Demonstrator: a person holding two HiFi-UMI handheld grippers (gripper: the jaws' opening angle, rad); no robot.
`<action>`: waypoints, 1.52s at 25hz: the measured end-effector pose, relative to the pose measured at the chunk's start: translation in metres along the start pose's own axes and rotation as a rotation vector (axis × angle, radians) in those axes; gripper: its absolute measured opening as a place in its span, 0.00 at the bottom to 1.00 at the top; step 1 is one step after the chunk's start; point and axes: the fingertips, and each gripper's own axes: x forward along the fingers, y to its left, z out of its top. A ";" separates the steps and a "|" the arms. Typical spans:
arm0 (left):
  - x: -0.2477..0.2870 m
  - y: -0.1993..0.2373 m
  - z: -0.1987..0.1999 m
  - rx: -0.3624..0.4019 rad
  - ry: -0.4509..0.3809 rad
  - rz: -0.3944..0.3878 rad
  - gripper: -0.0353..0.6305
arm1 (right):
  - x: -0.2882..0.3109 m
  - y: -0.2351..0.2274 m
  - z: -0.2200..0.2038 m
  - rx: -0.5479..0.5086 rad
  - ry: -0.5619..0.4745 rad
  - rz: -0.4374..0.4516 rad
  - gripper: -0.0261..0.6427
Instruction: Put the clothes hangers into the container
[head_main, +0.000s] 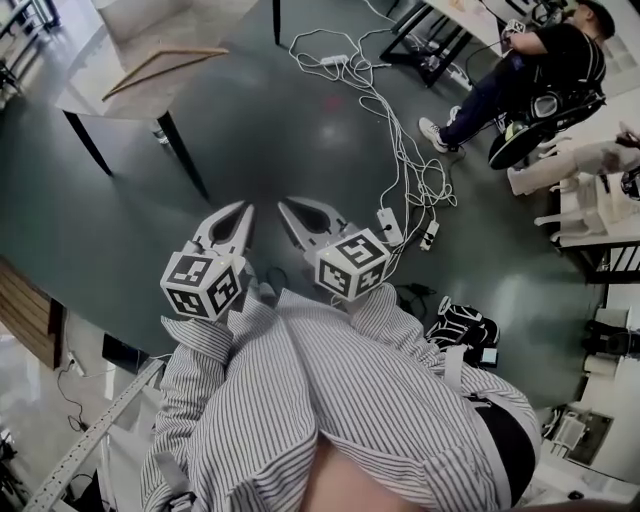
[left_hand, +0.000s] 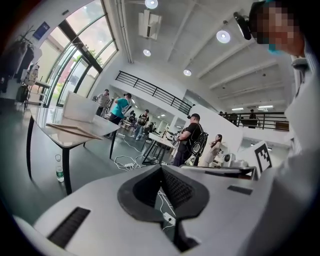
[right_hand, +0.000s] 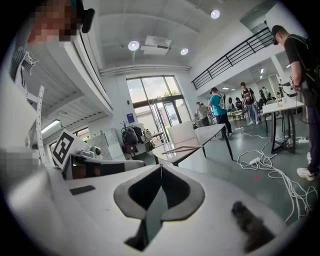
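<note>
Head view. Left gripper (head_main: 240, 208) and right gripper (head_main: 286, 208) are held side by side in front of a striped shirt (head_main: 340, 400), over the dark floor (head_main: 120, 230). Both point toward a table (head_main: 85, 95) at the upper left and stand well apart from it. Wooden clothes hangers (head_main: 165, 66) lie flat on the tabletop, just beside a white container (head_main: 170, 18) that stands on the same table. The hangers are outside the container. White cables (head_main: 405, 150) trail across the floor to the right of the grippers. A seated person (head_main: 535, 65) is at the upper right.

Left gripper view. The jaws are clenched, tips meeting, with nothing between them (left_hand: 161, 168). Beyond them, to the left, is the table (left_hand: 70, 140), with the hangers (left_hand: 75, 131) on its top and the container (left_hand: 80, 107) behind them. A bottle (left_hand: 60, 173) stands on the floor by the table leg. Several people stand in the background.

Right gripper view. The jaws are also pressed together, empty (right_hand: 161, 168). The table (right_hand: 205, 136) lies ahead, with the hangers (right_hand: 183, 148) on its near end and the container (right_hand: 181, 132) behind them. Cables (right_hand: 272, 167) lie on the floor at the right.
</note>
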 end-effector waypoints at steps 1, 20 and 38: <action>0.004 0.004 0.002 -0.007 -0.001 -0.001 0.07 | 0.003 -0.001 0.000 0.005 -0.002 -0.001 0.06; 0.099 0.132 0.120 0.102 0.013 -0.108 0.07 | 0.171 -0.052 0.082 -0.024 -0.034 -0.022 0.06; 0.144 0.221 0.160 0.094 0.038 -0.155 0.07 | 0.270 -0.092 0.116 -0.006 -0.037 -0.111 0.06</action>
